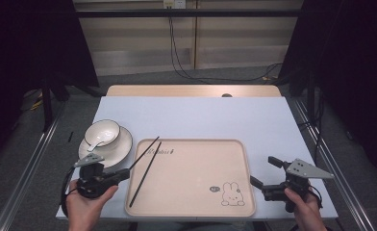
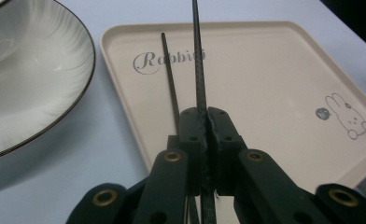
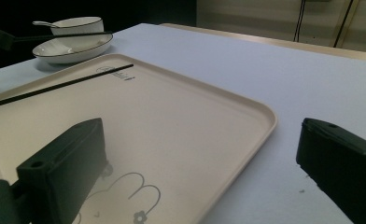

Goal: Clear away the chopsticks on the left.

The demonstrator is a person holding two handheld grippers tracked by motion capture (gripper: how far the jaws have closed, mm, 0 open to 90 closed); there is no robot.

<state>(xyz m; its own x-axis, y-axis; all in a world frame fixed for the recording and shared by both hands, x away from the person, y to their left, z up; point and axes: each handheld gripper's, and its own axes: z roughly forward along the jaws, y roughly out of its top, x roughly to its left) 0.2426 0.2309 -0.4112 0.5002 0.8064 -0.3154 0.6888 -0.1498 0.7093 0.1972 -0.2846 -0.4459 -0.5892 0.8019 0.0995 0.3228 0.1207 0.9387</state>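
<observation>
Chopstick point(image 2: 200, 70) clenched in left gripper point(image 2: 204, 126); second chopstick point(image 2: 171, 79) alongside, right gripper point(image 1: 269, 172) released.

Black fingers point(image 2: 190, 140) with brass-ringed screw holes

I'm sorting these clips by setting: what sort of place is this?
Probably a lab or studio recording bay, not a dining room: a white table on a metal frame, dark curtains at both sides, cables hanging down the back wall, and tableware laid as props.

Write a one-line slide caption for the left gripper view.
Left gripper shut on one black chopstick; the second chopstick lies on the beige tray beside a white plate.
</observation>
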